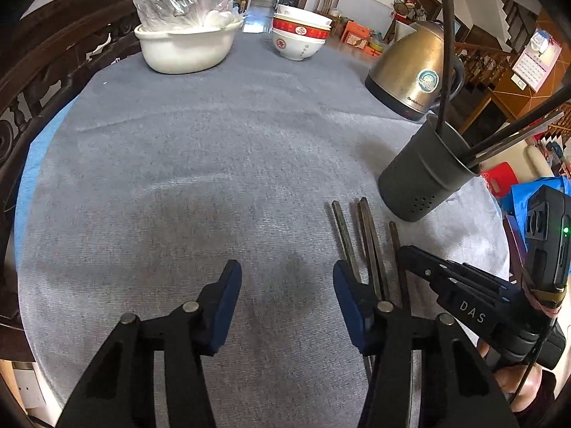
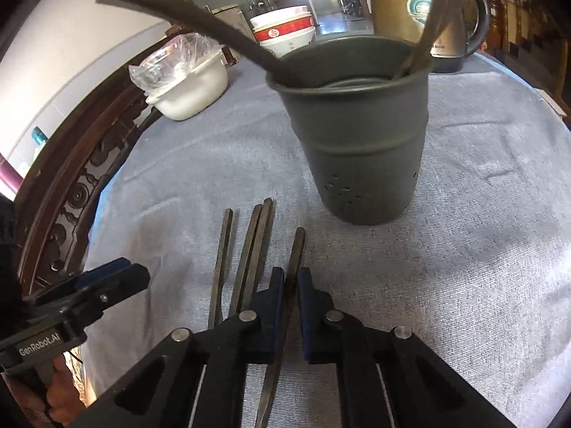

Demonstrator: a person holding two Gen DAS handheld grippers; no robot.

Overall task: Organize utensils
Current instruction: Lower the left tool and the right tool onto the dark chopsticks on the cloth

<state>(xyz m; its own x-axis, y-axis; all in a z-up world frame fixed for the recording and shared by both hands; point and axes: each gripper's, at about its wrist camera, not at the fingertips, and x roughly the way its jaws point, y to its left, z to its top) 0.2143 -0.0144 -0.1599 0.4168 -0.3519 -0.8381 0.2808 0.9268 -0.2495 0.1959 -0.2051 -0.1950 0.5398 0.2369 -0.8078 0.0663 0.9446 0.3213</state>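
We look down on a worktop covered with a grey cloth, its carved dark wooden edge curving along the left. At the far side sit a white tub holding plastic-wrapped items, a brass-coloured kettle and a stack of red-and-white bowls. Nearer, on the right, stands the dark grey utensil holder, upright, with several dark chopsticks leaning out of its mouth. Just in front of the holder, four loose chopsticks lie on the cloth, roughly parallel, their blunt ends pointing toward it; two of them touch along their length.

Our right gripper has its blue pads pressed together on the rightmost chopstick, which runs between the fingers and out below them. Our left gripper stands about half open with nothing between its pads; its right finger sits just beside the leftmost loose chopstick. In the right wrist view this gripper shows at the lower left edge, with part of a hand beneath it.
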